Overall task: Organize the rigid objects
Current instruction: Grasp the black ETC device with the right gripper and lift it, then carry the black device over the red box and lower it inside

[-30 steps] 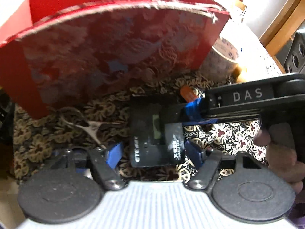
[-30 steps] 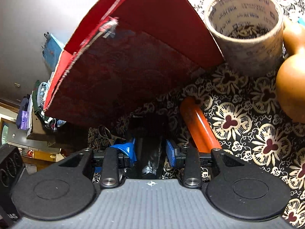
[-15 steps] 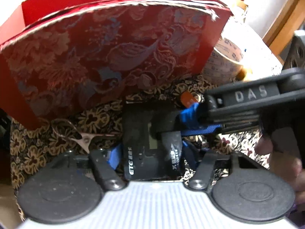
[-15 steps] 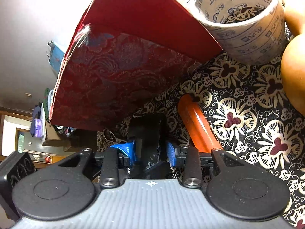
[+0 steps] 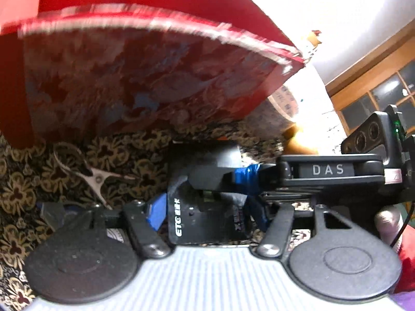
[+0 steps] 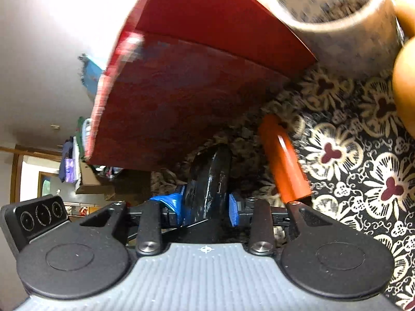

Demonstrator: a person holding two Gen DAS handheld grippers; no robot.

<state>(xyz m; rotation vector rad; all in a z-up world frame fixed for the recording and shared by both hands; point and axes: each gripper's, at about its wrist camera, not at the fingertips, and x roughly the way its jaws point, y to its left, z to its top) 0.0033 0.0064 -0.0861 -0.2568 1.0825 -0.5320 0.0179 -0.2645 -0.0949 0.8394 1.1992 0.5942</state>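
Observation:
A black ETC device [image 5: 179, 223] lies across the floral cloth [image 5: 31, 189], below a red box. My left gripper [image 5: 207, 212] is shut on it, one blue pad on each long side. My right gripper [image 5: 207, 188] comes in from the right, one finger over the device's top face and one under it. In the right wrist view the device [image 6: 207, 178] stands edge-on between the blue pads of the right gripper [image 6: 205, 204]. Those jaws are closing and the pads press its two faces.
A red box with a brocade flap [image 5: 129, 77] overhangs the cloth just behind the device. Small scissors [image 5: 96, 178] lie to its left. An orange cylinder [image 6: 282, 160], a tape roll [image 6: 350, 13] and a rounded brown object [image 6: 404, 77] sit to the right. A person's finger [image 5: 386, 223] holds the right gripper.
My left pads have closed in from either side onto the device. In the right wrist view the device has tipped up on edge, and the tape roll and box look nearer.

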